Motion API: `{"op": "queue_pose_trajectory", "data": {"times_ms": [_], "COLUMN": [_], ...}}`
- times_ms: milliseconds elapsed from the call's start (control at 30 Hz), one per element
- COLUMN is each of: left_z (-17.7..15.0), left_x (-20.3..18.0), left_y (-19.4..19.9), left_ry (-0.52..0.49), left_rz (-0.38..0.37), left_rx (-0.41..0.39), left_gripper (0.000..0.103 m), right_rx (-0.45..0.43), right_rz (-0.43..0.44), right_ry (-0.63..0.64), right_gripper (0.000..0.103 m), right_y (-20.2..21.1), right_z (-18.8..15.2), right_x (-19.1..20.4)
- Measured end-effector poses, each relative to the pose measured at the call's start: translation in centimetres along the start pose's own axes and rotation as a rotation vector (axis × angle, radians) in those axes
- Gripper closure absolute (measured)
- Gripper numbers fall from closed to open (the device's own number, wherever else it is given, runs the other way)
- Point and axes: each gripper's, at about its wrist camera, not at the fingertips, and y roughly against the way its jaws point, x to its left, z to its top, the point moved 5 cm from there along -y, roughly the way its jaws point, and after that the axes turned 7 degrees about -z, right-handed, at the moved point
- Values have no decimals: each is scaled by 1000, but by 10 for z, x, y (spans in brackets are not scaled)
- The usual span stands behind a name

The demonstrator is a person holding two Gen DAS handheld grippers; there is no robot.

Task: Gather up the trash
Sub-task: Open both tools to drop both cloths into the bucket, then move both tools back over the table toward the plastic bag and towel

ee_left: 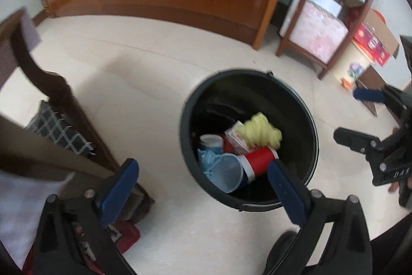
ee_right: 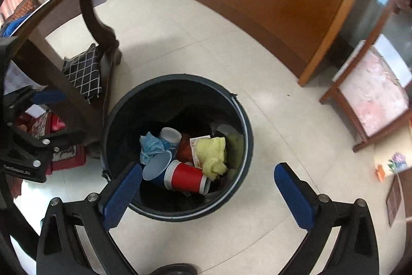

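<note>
Both claws hang spread and empty, the right claw (ee_right: pixel 208 178) straight above the black bin (ee_right: pixel 239 105) on the floor, the left claw (ee_left: pixel 203 174) off its left rim; cups and wrappers (ee_right: pixel 188 177) lie inside.

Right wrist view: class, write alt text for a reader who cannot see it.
A black bin on a pale tiled floor holds a red cup, yellow cloth and blue cups. The open, empty right gripper hovers above it.
</note>
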Motion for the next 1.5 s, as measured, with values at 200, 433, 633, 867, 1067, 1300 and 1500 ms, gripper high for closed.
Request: {"op": "queue_pose_trajectory", "data": {"times_ms": [200,433,633,867,1067,1300,1500], "left_z": [-2,0,-3,-9,-18,-35,-56], "left_x": [2,10,20,38,64,102,144], "left_y": [48,92,124,159,193,228,259], "left_ry": [42,71,86,117,163,226,287], "left_rz": [48,84,107,155,215,302,403], "left_rx": [-102,-182,-230,-291,-345,-379,-399], "left_gripper": [2,2,2,2,2,2,2], "right_rx": [-74,-134,-189,-258,-312,-392,-420], "right_rz": [-33,1,37,78,108,174,268], "right_ry": [-71,-112,-107,-62,-16,46,112], "right_gripper": [0,0,0,0,0,0,0], "right_y": [43,78,105,138,164,193,205], "right_z": [5,11,25,46,64,92,111], "right_x": [9,32,58,95,126,178,238]}}
